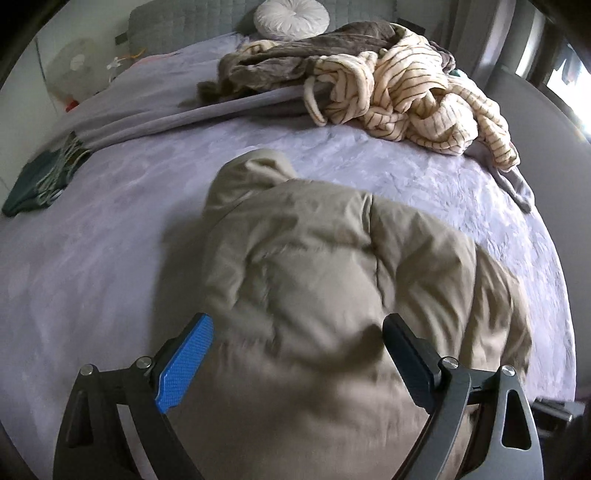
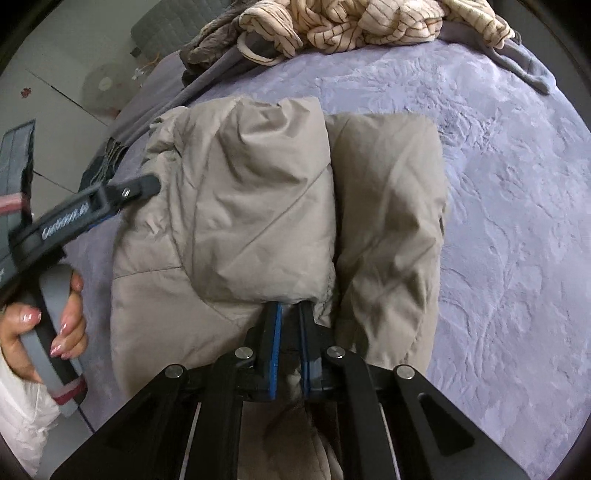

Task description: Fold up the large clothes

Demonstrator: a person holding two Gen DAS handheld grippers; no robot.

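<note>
A beige padded jacket (image 2: 258, 206) lies on a bed covered in a lilac textured bedspread (image 2: 517, 221). The jacket is partly folded: in the right wrist view, one puffy panel is laid over its middle and a second folded section lies alongside, to the right of the tool.

The right tool (image 2: 290, 306) points steeply down at the jacket's near edge. Its two blue-faced fingers (image 2: 275, 332) are pressed nearly together, pinching a thin fold of the beige fabric, which shows in the narrow slot between them.

The left tool (image 1: 297, 325) hovers over the same jacket with its fingers spread wide; the blue pad (image 1: 184, 365) stands on one side and the dark finger on the other. The jacket fills the gap between them, but neither finger presses on it. This view is slightly blurred. From the right wrist view, the left tool appears far to the left of the right tool, over the jacket's left edge, with a person's hand (image 2: 40, 332) wrapped around its grey handle.

Beyond both tools, at the far side of the bed, sits a heap of cream striped fabric (image 1: 413, 92) next to a grey-brown garment (image 1: 295, 55). A round white cushion (image 1: 291, 16) rests against the grey headboard behind them. A dark green item (image 1: 37, 181) lies far to the left of the left tool.
</note>
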